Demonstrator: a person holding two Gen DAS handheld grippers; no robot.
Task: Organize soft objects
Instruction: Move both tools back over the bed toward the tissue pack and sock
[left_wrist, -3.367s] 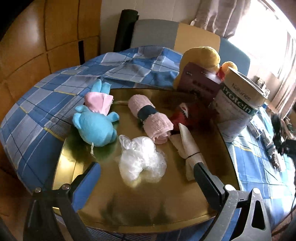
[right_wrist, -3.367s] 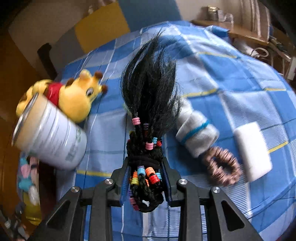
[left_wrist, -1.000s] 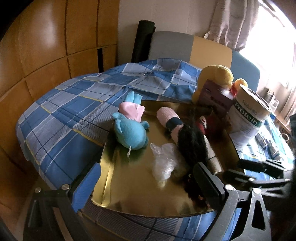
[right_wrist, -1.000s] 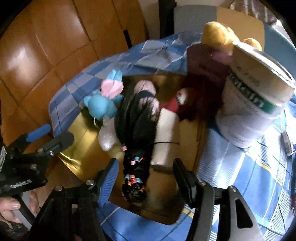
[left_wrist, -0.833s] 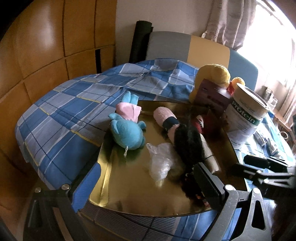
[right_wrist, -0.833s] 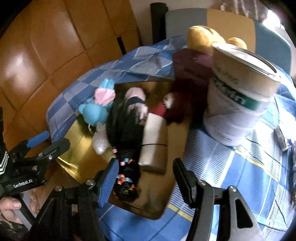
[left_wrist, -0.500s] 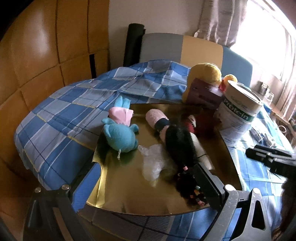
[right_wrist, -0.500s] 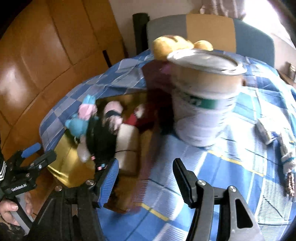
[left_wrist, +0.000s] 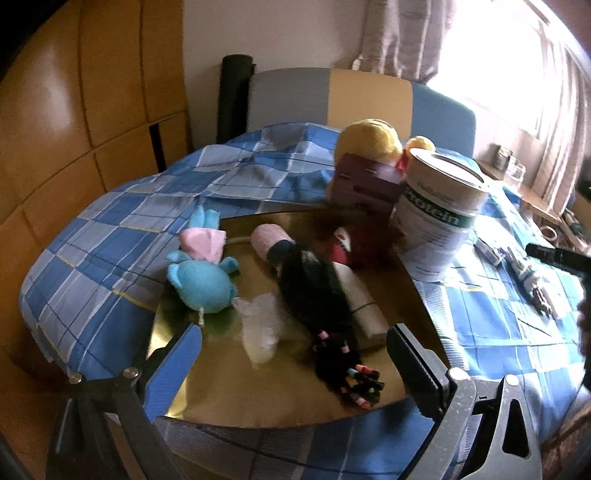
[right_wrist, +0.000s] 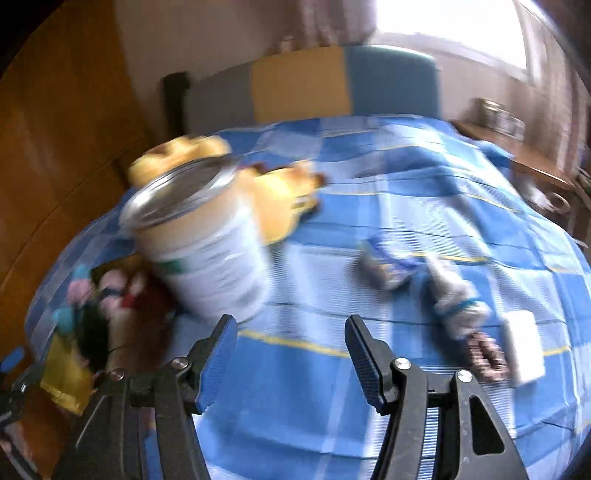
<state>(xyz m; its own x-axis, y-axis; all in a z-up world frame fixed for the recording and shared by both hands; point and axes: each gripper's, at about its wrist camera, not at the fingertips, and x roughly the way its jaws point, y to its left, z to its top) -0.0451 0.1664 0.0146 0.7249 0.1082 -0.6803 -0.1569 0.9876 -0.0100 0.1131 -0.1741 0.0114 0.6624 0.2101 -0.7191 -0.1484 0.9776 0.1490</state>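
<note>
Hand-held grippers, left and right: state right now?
Left hand-held gripper: open, holding nothing, above the gold tray.
Right hand-held gripper: open, empty, over the blue checked cloth.

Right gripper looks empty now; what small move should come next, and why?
Probably carry the open right gripper toward the rolled sock on the blue checked cloth: the black hairpiece already lies on the gold tray, while the sock remains outside it.

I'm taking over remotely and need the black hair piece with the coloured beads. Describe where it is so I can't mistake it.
Find the gold tray on the blue checked bedcover, left of the tall protein tin. The black hair piece lies lengthwise on the tray's right half, between a crumpled clear plastic bag and a rolled white cloth. It alone is dark and ends in bright beads at the tray's near edge.
</note>
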